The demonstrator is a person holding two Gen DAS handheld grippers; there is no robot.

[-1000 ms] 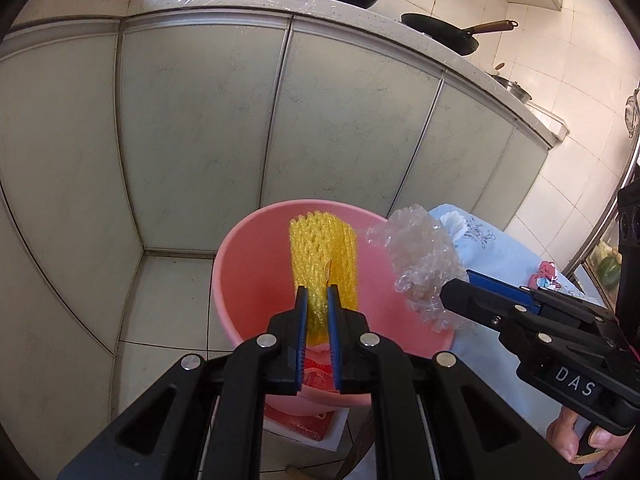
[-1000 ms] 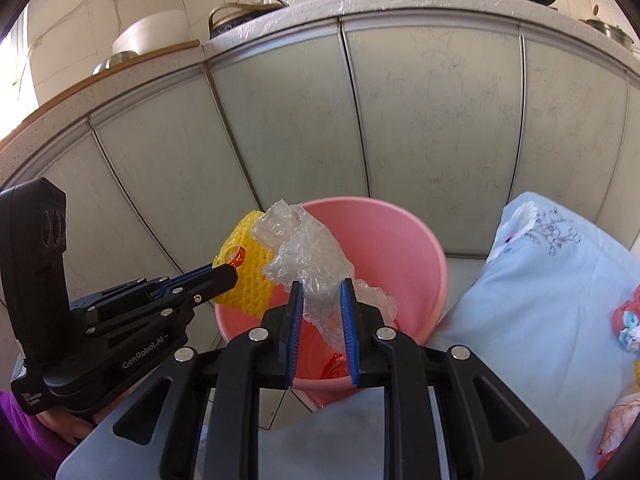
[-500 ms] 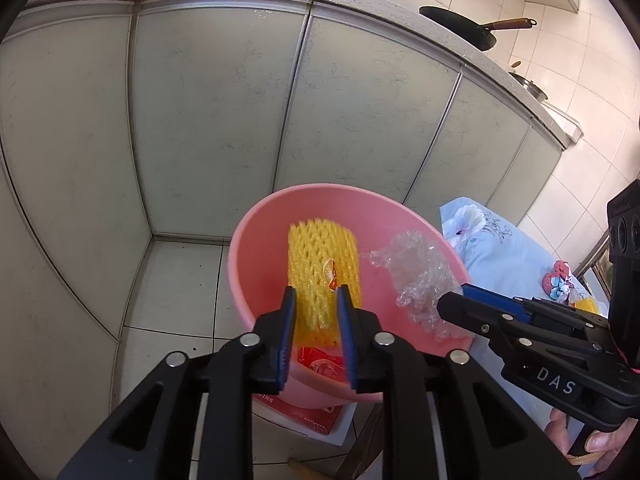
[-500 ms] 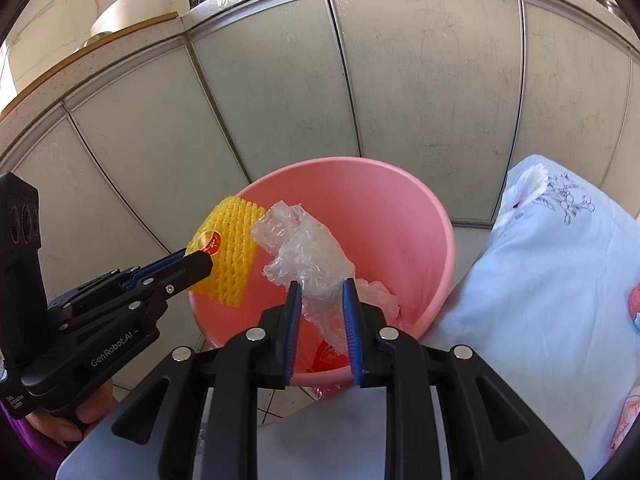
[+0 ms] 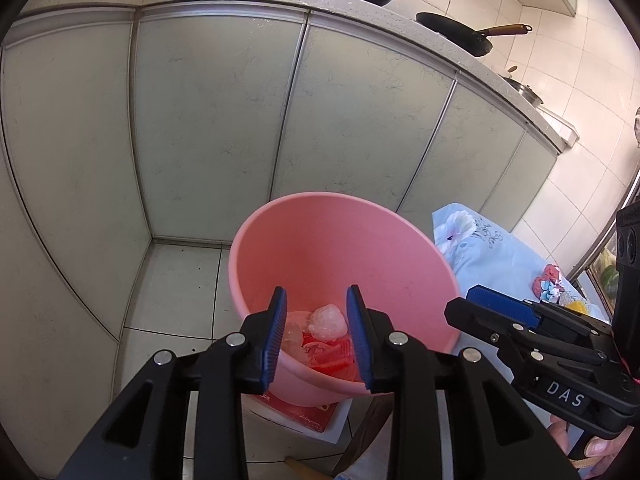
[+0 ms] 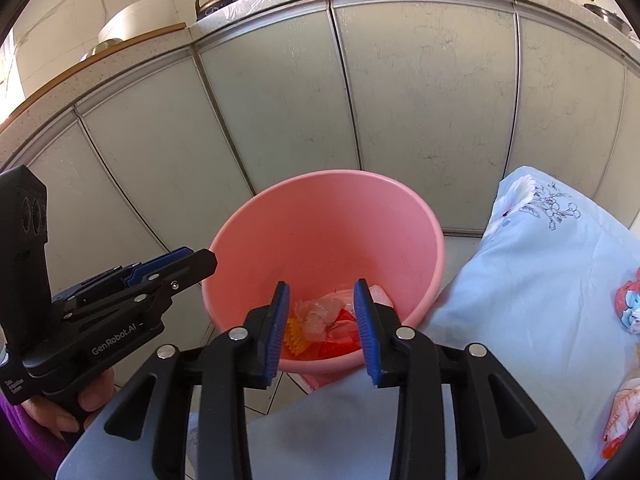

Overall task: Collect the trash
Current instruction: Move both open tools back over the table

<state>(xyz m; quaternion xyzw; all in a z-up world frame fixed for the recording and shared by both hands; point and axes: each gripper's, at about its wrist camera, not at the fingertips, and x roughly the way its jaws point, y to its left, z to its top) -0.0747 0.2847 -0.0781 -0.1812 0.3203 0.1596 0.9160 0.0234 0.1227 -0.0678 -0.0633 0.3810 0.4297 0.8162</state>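
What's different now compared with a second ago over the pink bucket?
Both let go: the left hand-held gripper dropped the yellow foam net, the right hand-held gripper the clear plastic wrap, into the pink bucket; jaws opening, empty. Bucket unmoved.

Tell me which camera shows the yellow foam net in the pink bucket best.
The right wrist view: the yellow foam net lies at the bottom of the pink bucket, just beside that gripper's left finger. In the left wrist view no yellow shows; only clear plastic and red scraps are visible in the bucket.
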